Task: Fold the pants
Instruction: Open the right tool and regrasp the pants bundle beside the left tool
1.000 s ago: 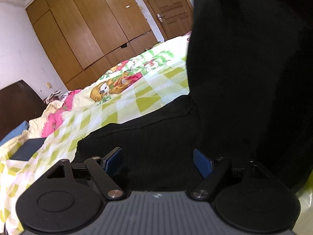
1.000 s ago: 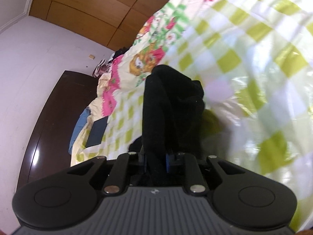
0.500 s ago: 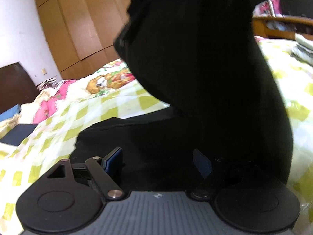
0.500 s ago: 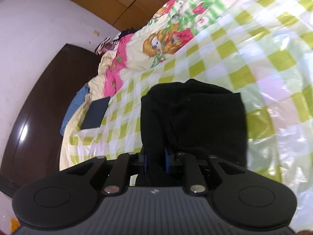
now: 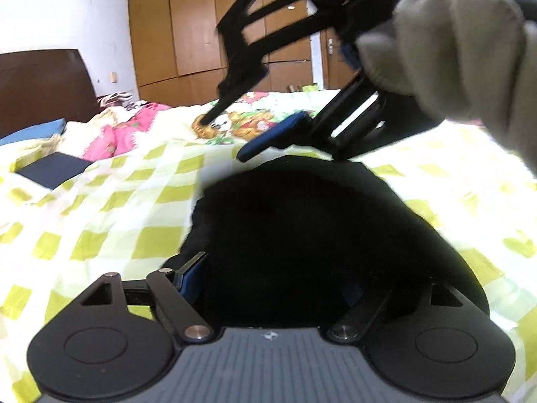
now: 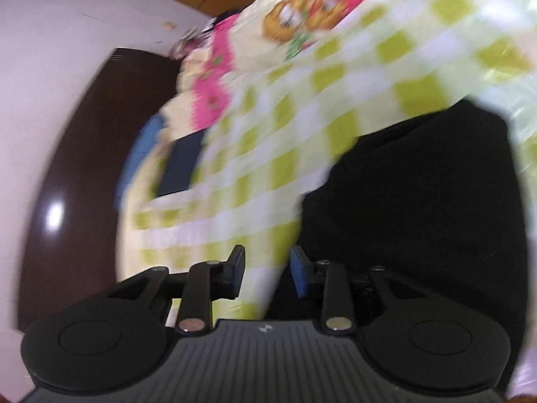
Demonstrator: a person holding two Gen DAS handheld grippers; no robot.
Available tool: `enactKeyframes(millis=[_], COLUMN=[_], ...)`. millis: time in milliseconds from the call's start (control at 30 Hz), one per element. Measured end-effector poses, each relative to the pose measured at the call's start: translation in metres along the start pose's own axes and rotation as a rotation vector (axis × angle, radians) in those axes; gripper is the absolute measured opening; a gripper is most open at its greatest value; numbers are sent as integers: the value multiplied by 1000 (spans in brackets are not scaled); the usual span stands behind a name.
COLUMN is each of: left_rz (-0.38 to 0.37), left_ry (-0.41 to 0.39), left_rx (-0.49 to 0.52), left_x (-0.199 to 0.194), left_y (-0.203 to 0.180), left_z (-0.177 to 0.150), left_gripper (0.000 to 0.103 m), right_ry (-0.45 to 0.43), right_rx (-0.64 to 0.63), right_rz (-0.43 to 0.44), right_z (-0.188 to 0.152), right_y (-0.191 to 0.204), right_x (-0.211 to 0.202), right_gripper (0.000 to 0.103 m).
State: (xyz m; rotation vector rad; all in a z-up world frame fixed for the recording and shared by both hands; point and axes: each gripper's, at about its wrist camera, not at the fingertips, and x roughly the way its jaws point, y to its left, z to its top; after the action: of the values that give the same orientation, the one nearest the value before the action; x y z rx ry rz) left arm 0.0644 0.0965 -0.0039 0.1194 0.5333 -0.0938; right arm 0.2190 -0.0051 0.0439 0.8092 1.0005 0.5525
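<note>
The black pants (image 5: 302, 228) lie folded in a dark heap on the green-checked bed sheet (image 5: 110, 221). My left gripper (image 5: 272, 282) hovers low over their near edge, jaws wide open, with fabric lying between the fingers but not pinched. In the left wrist view a gloved hand (image 5: 463, 50) holds the right gripper above the far edge of the pants, one of its blue pads (image 5: 272, 136) showing. In the right wrist view my right gripper (image 6: 266, 272) is opening, with only bed sheet (image 6: 268, 154) between its jaws. There the pants (image 6: 419, 201) lie just to its right.
A flat dark blue object (image 5: 50, 169) rests on the sheet at far left, near a blue pillow (image 5: 33, 131) and a pink cloth (image 5: 127, 131). A dark headboard (image 5: 40, 80) and a wooden wardrobe (image 5: 188, 23) stand behind the bed.
The right gripper let go of the pants and its jaws parted. The raised black fabric dropped onto the heap. The right gripper slid left off the pants; the left one stayed open.
</note>
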Motion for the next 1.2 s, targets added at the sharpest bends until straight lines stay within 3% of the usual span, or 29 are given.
enactKeyframes(millis=[133, 267, 400, 500, 600, 733, 867, 933, 1000, 1067, 1133, 1200], left_rz=[-3, 17, 91, 185, 210, 232, 192, 182, 187, 194, 235, 285], left_ry=[-9, 17, 50, 98, 104, 52, 6, 4, 37, 125, 203, 229], left_rx=[-16, -9, 21, 57, 19, 40, 10, 9, 42, 70, 132, 197], left_x=[-15, -21, -28, -30, -38, -50, -49, -40, -22, 2, 19, 21], left_y=[9, 20, 29, 38, 48, 50, 55, 53, 48, 46, 43, 42], left_z=[-3, 1, -3, -11, -7, 8, 29, 34, 33, 26, 14, 4], left_gripper=[91, 91, 92, 92, 92, 92, 92, 92, 92, 93, 95, 95], right_ry=[-85, -126, -76, 0, 36, 53, 35, 50, 82, 148, 195, 206], right_rx=[-114, -235, -427, -492, -578, -603, -635, -676, -772, -847, -866, -870], right_rz=[-45, -161, -296, -299, -274, -235, -249, -210, -196, -237, -243, -199], right_z=[13, 36, 48, 44, 24, -17, -59, -81, -106, -125, -130, -127], right_y=[8, 1, 0, -3, -4, -17, -31, -29, -23, -24, -28, -23], right_x=[-24, -40, -28, -15, -12, -24, -47, -59, -59, -40, -26, -24], right_gripper=[32, 33, 34, 34, 34, 37, 40, 40, 41, 47, 51, 53])
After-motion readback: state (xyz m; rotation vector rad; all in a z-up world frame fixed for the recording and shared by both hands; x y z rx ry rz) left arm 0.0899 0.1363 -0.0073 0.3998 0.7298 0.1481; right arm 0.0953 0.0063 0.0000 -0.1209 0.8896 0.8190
